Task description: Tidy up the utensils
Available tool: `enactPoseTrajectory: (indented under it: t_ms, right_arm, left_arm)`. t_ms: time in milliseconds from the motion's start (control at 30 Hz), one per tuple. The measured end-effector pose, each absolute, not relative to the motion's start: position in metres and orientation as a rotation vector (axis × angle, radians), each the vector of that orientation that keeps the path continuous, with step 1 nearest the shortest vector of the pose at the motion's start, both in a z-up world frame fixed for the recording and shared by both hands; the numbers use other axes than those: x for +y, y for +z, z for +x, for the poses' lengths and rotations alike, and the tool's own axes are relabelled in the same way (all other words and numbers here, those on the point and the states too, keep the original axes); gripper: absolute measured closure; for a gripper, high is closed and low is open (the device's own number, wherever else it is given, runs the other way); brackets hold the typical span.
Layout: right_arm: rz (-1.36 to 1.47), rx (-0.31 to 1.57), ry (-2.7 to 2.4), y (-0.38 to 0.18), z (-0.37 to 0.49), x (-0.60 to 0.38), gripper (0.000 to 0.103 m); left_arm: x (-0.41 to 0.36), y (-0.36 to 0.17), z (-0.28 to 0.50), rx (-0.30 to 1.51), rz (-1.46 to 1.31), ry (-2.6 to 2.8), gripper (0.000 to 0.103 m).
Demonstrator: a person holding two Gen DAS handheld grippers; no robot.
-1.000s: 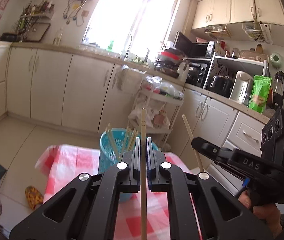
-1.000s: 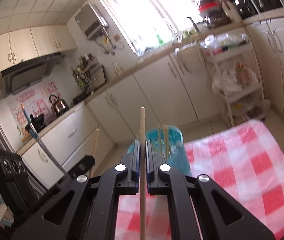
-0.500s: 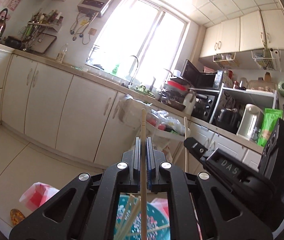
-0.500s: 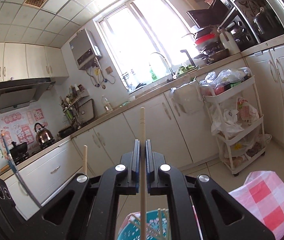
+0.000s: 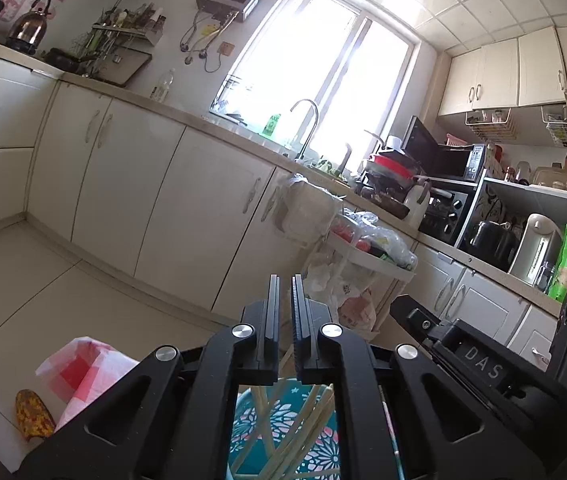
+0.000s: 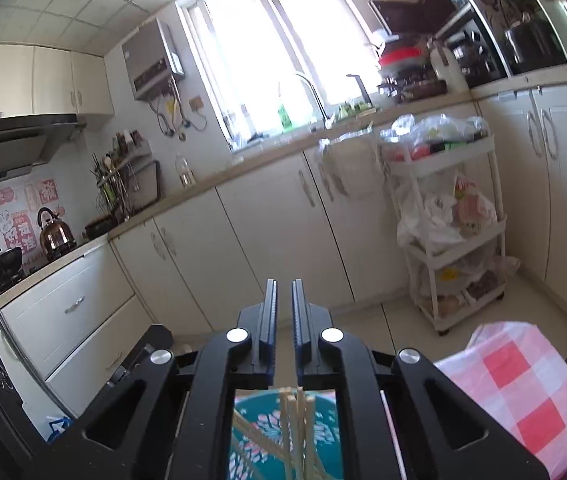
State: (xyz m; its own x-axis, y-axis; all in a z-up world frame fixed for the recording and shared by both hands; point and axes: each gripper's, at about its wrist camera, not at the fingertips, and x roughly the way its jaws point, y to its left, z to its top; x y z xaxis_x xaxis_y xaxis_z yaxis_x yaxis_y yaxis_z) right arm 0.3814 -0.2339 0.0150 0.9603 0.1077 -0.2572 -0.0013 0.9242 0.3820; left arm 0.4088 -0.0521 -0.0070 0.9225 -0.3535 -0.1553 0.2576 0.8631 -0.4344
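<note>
A teal flowered cup [image 5: 283,436] holding several wooden chopsticks [image 5: 299,428] sits right below my left gripper [image 5: 284,280], seen between its arms. The left jaws stand slightly apart and hold nothing. In the right wrist view the same cup [image 6: 255,432] with chopsticks [image 6: 297,420] is right below my right gripper [image 6: 284,284], whose jaws also stand slightly apart and empty. The right gripper's black body [image 5: 483,364] shows close on the right in the left wrist view.
A red-and-white checked tablecloth [image 6: 523,392] covers the table under the cup, with a corner in the left wrist view [image 5: 79,368]. Cream kitchen cabinets [image 5: 155,208] and a white trolley [image 6: 451,240] with bags stand beyond. A slipper [image 5: 33,418] lies on the floor.
Both grippers held one chopstick each and moved over the cup. Both jaws have now opened a little and the chopsticks are gone from between them, down in the cup.
</note>
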Motion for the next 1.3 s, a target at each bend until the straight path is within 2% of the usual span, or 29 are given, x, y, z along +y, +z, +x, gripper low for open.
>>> enactPoseTrajectory:
  t_ms: [33, 133, 233, 300, 333, 433, 500, 633, 733, 967, 1300]
  right_arm:
    - [0.404, 0.293, 0.054, 0.012, 0.378, -0.238, 0.082]
    - [0.427, 0.318, 0.051, 0.005, 0.363, -0.247, 0.078]
    - [0.44, 0.358, 0.045, -0.003, 0.333, -0.257, 0.068]
    - [0.439, 0.388, 0.037, -0.007, 0.309, -0.262, 0.055]
    - [0.429, 0.4, 0.027, -0.009, 0.296, -0.264, 0.045]
    - [0.369, 0.452, -0.005, -0.017, 0.251, -0.266, 0.038]
    - [0.339, 0.498, -0.015, -0.023, 0.229, -0.265, 0.034]
    - [0.272, 0.573, -0.042, -0.031, 0.187, -0.261, 0.025]
    - [0.253, 0.602, -0.046, -0.034, 0.163, -0.259, 0.022]
    - [0.226, 0.648, -0.025, -0.029, 0.123, -0.243, 0.011]
    - [0.204, 0.691, 0.0, -0.029, 0.08, -0.233, 0.008]
  left_arm:
    - [-0.052, -0.01, 0.407, 0.25, -0.414, -0.324, 0.098]
    - [-0.051, -0.014, 0.394, 0.287, -0.383, -0.321, 0.09]
    - [-0.049, -0.015, 0.371, 0.331, -0.356, -0.318, 0.071]
    - [-0.049, -0.013, 0.35, 0.354, -0.333, -0.276, 0.044]
    - [-0.05, -0.012, 0.338, 0.36, -0.317, -0.268, 0.042]
    - [-0.055, -0.007, 0.301, 0.383, -0.238, -0.252, 0.032]
    - [-0.057, -0.005, 0.277, 0.411, -0.195, -0.24, 0.02]
    - [-0.054, -0.004, 0.236, 0.457, -0.128, -0.195, 0.012]
    - [-0.045, -0.004, 0.207, 0.491, -0.113, -0.157, 0.008]
    - [-0.022, -0.002, 0.152, 0.55, -0.08, -0.119, 0.008]
    - [-0.005, -0.001, 0.094, 0.624, -0.037, -0.055, 0.008]
